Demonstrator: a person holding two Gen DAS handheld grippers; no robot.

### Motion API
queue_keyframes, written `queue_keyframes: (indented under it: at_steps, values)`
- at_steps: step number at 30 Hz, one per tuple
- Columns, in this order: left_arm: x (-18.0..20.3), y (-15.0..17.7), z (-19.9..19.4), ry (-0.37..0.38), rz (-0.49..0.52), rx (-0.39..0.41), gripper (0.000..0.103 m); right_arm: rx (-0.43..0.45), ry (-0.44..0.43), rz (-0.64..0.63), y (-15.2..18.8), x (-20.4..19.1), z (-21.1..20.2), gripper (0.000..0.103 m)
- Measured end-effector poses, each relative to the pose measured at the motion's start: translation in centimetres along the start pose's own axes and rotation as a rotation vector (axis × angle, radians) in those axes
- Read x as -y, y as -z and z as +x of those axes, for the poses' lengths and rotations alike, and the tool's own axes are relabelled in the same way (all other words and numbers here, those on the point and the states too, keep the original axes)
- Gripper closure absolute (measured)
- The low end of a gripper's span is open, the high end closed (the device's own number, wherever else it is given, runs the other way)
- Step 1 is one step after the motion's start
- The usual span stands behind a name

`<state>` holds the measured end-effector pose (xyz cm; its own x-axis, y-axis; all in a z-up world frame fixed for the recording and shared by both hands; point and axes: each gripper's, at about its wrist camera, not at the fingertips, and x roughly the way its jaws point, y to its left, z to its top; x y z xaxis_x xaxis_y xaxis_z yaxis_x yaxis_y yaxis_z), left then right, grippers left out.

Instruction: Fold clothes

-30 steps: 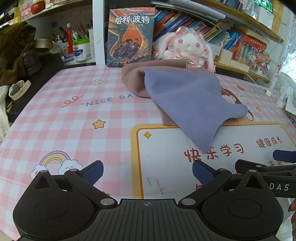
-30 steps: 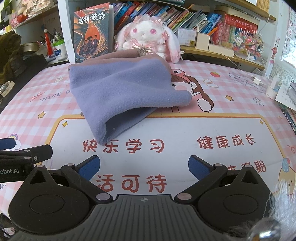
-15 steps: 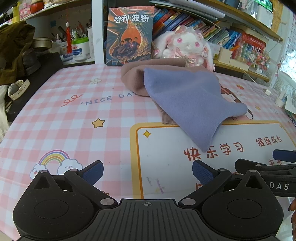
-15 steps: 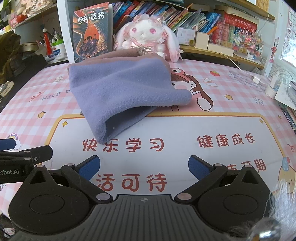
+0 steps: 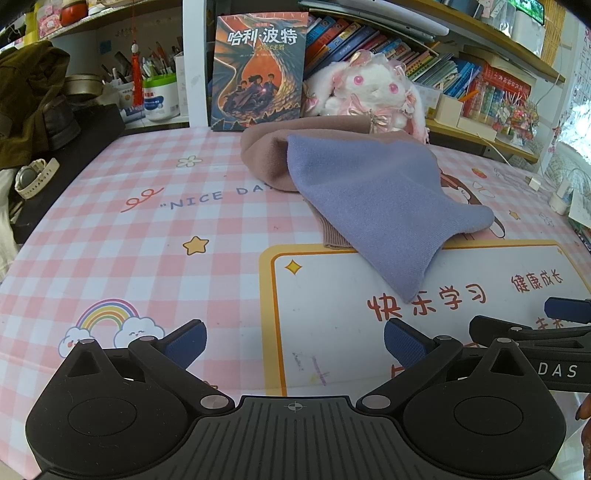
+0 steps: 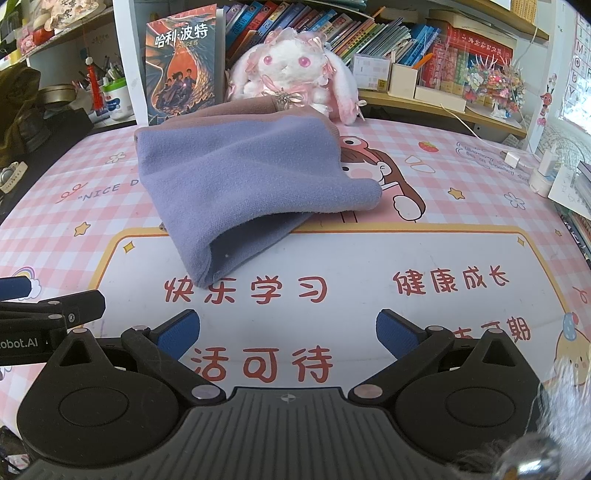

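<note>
A lavender-blue knit garment [image 5: 373, 199] lies crumpled on a pink checked table mat [image 5: 147, 236], on top of a dusty-pink garment [image 5: 266, 162]. It also shows in the right wrist view [image 6: 236, 188], with the pink garment [image 6: 236, 112] behind it. My left gripper [image 5: 293, 341] is open and empty, near the table's front edge, well short of the clothes. My right gripper [image 6: 288, 328] is open and empty, beside the left one. The right gripper's fingers [image 5: 565, 310] show at the right edge of the left wrist view.
A book [image 5: 258, 70] and a white plush rabbit [image 5: 373, 88] stand behind the clothes. Shelves with books [image 6: 369, 26] run along the back. A dark jacket [image 5: 29, 99] and a watch [image 5: 33, 177] lie at the left. A charger and cable [image 6: 517, 158] lie at the right.
</note>
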<state>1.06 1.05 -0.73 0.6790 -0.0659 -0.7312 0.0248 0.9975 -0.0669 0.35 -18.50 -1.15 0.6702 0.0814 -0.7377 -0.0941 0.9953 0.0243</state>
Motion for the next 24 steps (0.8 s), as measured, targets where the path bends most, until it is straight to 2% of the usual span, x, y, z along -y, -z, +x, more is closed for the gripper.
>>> queue_keyframes:
  at_steps: [24]
  values:
    - [-0.30, -0.01, -0.05, 0.014, 0.008, 0.004, 0.000, 0.007, 0.005, 0.004, 0.08, -0.26, -0.31, 0.000]
